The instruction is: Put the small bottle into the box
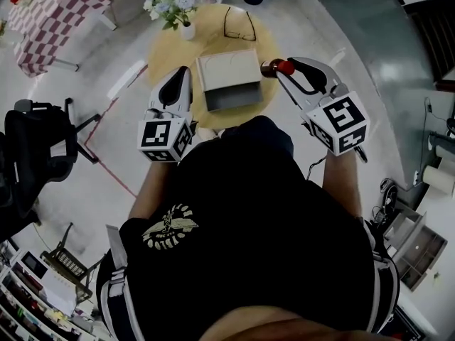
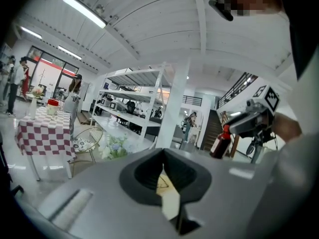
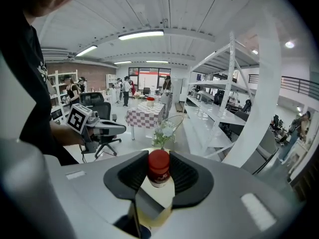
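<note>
The small bottle (image 1: 269, 68), dark with a red cap, hangs above the right edge of the round wooden table (image 1: 169, 48). My right gripper (image 1: 283, 67) is shut on it near the cap. In the right gripper view the red cap of the bottle (image 3: 159, 169) sits between the black pads of the right gripper (image 3: 159, 156). The cardboard box (image 1: 226, 71) stands open at the table's centre, just left of the bottle. At the box's left side my left gripper (image 1: 183, 74) hovers, shut and empty. The left gripper (image 2: 162, 156) points across the table, and the bottle (image 2: 220, 143) shows at the right of its view.
A vase of flowers (image 1: 178, 9) and a pair of glasses (image 1: 238, 23) rest on the far side of the table. A black office chair (image 1: 35, 155) stands at the left, a checkered table (image 1: 50, 9) beyond it. White shelving (image 3: 224, 98) rises behind.
</note>
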Motion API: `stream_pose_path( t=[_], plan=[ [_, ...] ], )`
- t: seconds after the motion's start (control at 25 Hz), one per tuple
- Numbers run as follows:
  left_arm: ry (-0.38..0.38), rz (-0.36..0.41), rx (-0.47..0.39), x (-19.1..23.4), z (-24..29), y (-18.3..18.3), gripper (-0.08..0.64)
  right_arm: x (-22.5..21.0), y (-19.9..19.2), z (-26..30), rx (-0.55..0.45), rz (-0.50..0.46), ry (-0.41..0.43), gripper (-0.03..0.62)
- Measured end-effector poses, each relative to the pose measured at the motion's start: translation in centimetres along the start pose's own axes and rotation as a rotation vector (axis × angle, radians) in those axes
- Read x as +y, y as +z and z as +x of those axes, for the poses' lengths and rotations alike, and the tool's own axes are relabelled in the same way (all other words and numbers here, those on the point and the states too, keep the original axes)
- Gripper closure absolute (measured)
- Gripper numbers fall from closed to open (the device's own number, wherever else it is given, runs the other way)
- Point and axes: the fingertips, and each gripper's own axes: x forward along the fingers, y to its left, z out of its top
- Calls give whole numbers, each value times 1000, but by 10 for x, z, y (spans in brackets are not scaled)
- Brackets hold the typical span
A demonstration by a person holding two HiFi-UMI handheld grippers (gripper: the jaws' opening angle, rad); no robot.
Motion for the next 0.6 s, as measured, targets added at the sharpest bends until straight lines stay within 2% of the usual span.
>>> stream_pose_path(
  t=[0.32,0.6],
  plan=[
    [-8,3,17,-11,15,-6,560,-8,21,-22,-50,-41,12,453],
    [30,6,41,-14,11,-14,560,-2,11,-17,-48,-57,80,453]
  ],
)
